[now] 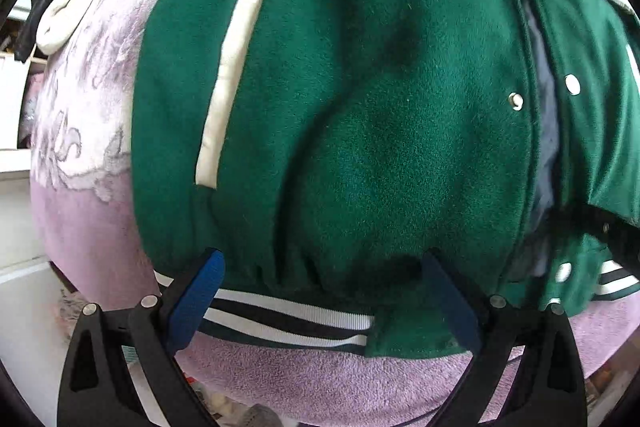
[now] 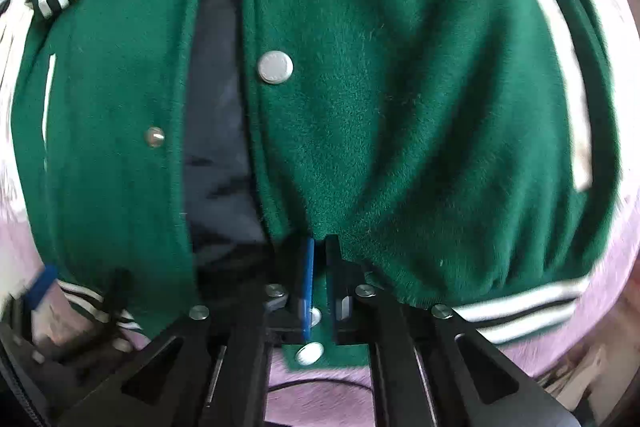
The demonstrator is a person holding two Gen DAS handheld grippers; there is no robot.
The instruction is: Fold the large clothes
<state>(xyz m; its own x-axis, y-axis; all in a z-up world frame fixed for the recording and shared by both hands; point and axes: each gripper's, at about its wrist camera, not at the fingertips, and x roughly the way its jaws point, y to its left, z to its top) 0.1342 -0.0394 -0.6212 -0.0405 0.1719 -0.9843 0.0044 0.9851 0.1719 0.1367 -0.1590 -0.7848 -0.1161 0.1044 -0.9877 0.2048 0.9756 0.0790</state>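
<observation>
Pinching the green jacket (image 2: 400, 107) hem, right gripper (image 2: 320, 267) clamped

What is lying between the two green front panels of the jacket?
Dark lining shows in the gap between the jacket panels, in the right wrist view.

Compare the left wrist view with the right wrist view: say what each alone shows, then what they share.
Left wrist only: the left gripper, open over the striped hem, and a patterned blanket beside the jacket.

Right wrist only: the right gripper, shut on the jacket's front edge near a snap.

Both: the green jacket, unbuttoned with dark lining showing, lying on pink fleece.
</observation>
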